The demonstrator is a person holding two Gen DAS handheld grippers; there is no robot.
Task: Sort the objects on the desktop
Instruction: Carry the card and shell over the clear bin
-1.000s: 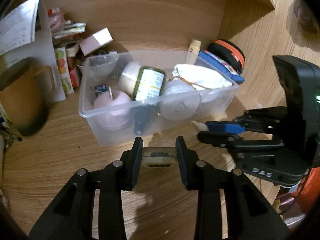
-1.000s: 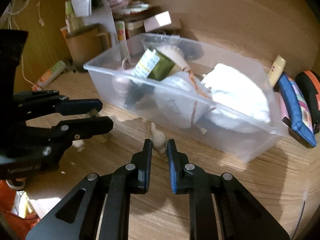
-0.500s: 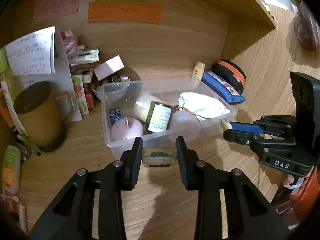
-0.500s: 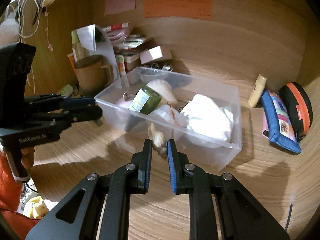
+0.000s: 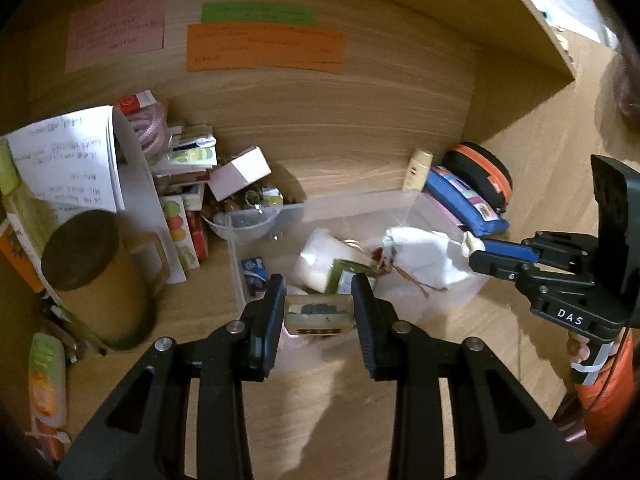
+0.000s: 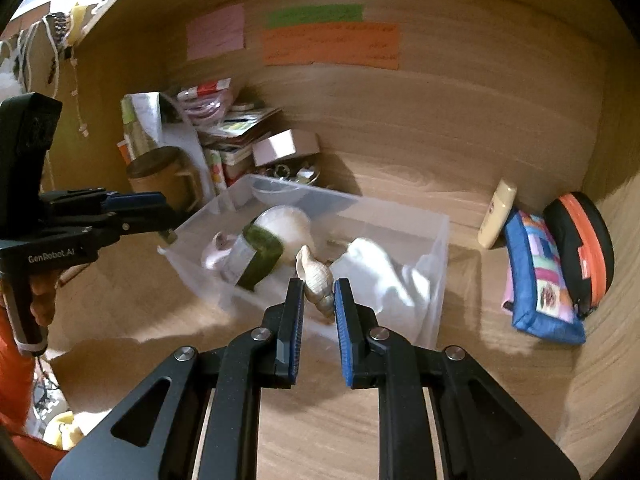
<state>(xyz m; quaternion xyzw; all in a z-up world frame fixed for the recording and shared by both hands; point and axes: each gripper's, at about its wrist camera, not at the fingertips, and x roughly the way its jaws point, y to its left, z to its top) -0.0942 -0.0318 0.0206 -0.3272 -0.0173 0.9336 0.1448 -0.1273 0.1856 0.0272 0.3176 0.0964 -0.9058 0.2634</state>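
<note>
Both grippers are seen loaded above a clear plastic bin point(image 6: 432, 240): the left gripper point(image 5: 319, 314) is pinched on a small clear block point(image 5: 319, 315), the right gripper point(image 6: 318, 300) on a pale spiral seashell point(image 6: 316, 280). Each object is clamped between its pads, over the bin's near wall. The tapered shell could be squeezed out and dropped short, onto the wooden desk point(image 6: 320, 420).

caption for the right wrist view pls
Right gripper holds a seashell above the clear plastic bin on a cluttered wooden desk.
</note>
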